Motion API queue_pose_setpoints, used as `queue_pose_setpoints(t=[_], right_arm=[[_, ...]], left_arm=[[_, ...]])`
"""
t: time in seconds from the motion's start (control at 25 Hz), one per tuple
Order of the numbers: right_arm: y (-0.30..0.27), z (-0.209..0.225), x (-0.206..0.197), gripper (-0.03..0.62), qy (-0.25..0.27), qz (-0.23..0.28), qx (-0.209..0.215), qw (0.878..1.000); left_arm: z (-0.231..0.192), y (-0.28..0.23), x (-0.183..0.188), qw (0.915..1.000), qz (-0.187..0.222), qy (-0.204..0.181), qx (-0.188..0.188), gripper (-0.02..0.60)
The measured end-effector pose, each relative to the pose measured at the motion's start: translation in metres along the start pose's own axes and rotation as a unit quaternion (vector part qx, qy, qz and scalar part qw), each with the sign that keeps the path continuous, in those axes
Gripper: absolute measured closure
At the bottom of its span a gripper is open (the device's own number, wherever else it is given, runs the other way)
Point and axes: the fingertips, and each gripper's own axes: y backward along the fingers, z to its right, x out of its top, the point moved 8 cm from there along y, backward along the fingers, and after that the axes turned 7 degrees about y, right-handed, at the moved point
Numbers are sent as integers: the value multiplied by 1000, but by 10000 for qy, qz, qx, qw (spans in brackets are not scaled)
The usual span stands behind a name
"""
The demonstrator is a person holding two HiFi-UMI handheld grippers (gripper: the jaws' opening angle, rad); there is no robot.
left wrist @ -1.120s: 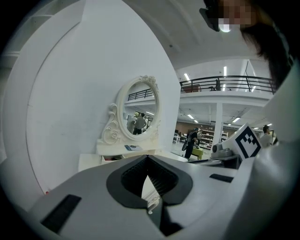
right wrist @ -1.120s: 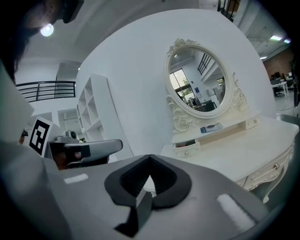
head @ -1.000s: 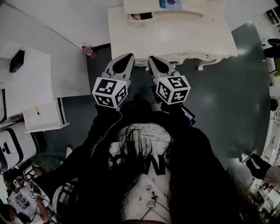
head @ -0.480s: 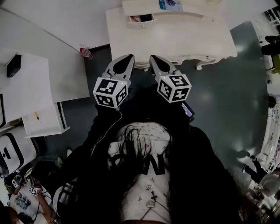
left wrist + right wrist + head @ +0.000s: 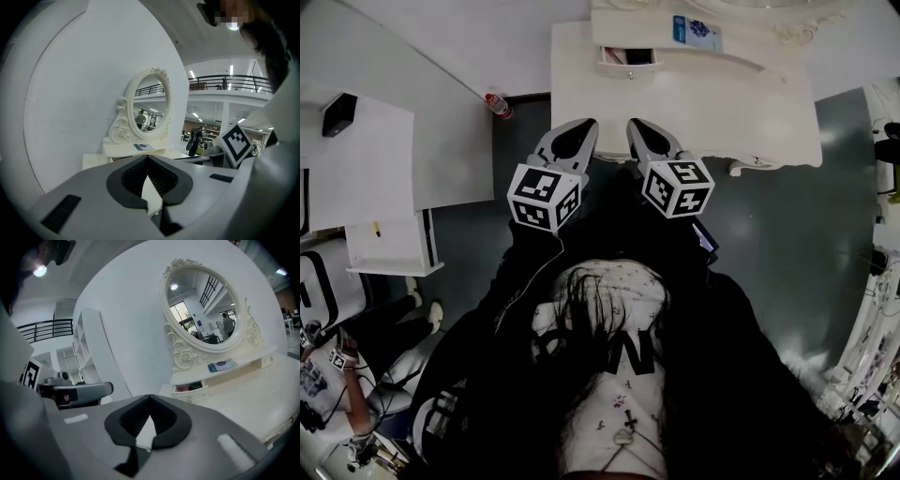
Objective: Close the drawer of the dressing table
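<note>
The cream dressing table [image 5: 712,103] stands ahead of me at the top of the head view. Its small drawer [image 5: 628,58] under the raised shelf is pulled out, with dark and reddish contents showing. The right gripper view shows the same open drawer [image 5: 190,390] below the oval mirror [image 5: 206,315]. My left gripper [image 5: 584,127] and right gripper [image 5: 636,127] hang side by side over the table's front edge, short of the drawer. Both are shut, holding nothing. The left gripper view shows the mirror [image 5: 150,105] and the shelf from the side.
A blue booklet [image 5: 695,30] lies on the table's shelf. A red-capped bottle [image 5: 497,104] stands on the floor by the table's left corner. White desks [image 5: 366,178] fill the left side, one with a black object [image 5: 339,114] on it. A person [image 5: 342,384] sits at the bottom left.
The dressing table has shifted right and looks closer. Both grippers have edged forward over its front edge. They stay shut and the drawer stays open.
</note>
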Motion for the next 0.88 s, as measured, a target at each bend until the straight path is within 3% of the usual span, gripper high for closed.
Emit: queue_pose_setpoints(t=[0.44, 0.88], right_arm=[[-75, 71, 4, 586, 320, -621, 509, 9963], [-126, 129, -28, 586, 750, -1303, 411, 9878]], left_arm=[[-17, -66, 31, 9988, 69, -5, 490, 584], [-34, -89, 29, 9934, -132, 182, 1129, 584]])
